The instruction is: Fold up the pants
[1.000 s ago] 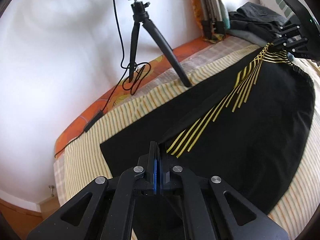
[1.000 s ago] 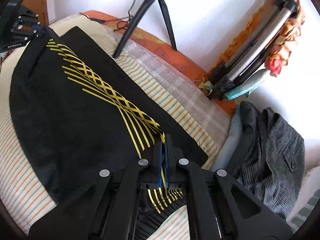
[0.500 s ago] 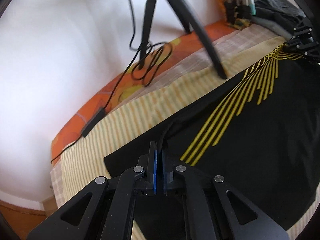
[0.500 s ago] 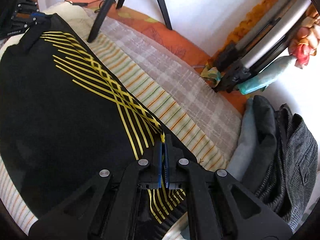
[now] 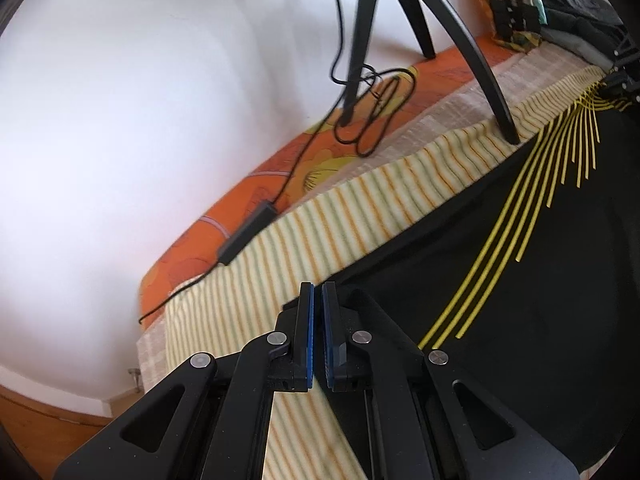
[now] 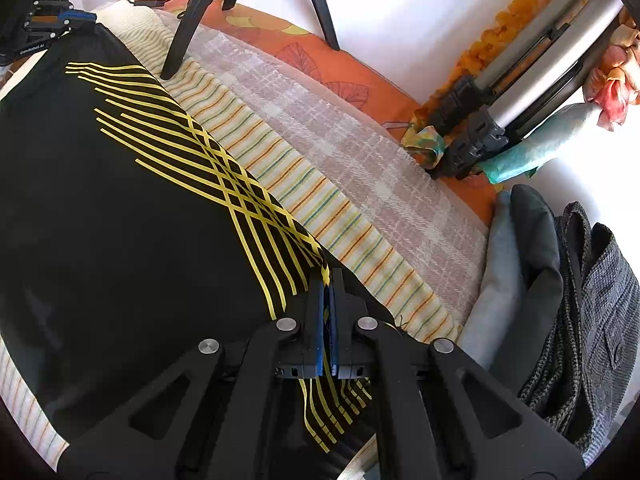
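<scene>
Right hand-held gripper (image 6: pixel 327 280) pinches the black pants (image 6: pixel 120 220) at their yellow-striped end.
Its clamped pads hide the cloth between them. Left hand-held gripper (image 5: pixel 318 292) stands a slit apart at the pants' far corner; whether cloth sits inside is unclear. Pants lie flat on the striped bed sheet (image 5: pixel 320 224), a tripod leg (image 5: pixel 480 64) planted near their edge.
</scene>
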Motion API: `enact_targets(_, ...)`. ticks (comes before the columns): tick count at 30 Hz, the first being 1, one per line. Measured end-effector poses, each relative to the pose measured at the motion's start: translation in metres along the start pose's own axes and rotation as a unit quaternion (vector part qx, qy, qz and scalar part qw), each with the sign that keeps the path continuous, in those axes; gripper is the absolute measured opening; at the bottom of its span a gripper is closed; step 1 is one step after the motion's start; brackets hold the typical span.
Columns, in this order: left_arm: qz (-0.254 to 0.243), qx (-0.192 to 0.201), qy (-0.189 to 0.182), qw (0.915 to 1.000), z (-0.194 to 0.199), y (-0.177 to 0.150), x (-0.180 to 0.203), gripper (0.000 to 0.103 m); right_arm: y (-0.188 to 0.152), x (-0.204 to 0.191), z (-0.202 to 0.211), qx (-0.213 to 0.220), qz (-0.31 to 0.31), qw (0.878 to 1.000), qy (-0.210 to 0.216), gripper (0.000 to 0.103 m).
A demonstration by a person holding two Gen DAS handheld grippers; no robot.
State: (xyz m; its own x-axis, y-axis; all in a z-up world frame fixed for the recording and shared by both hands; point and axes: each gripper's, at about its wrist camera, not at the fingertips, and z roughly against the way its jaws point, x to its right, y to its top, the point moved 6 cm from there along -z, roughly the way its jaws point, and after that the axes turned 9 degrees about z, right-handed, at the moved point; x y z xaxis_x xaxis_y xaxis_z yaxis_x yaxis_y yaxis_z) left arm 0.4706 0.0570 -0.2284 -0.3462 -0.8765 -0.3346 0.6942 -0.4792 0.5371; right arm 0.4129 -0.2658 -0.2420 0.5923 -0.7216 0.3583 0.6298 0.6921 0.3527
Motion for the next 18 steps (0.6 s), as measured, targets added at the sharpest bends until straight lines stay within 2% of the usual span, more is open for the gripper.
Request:
enact_targets(14,-0.012,0.029,0.028,0.9991,0.011,0.002,-0.024,0.005,-0.001,0.001,0.002,-0.002,-0.014,1.000,0.000,0.002)
enact_targets(18,0.021,0.034,0.026,0.9988,0.014,0.005,-0.047,0.005,-0.002,0.000,0.001,-0.005,-0.014,1.000,0.001,0.002)
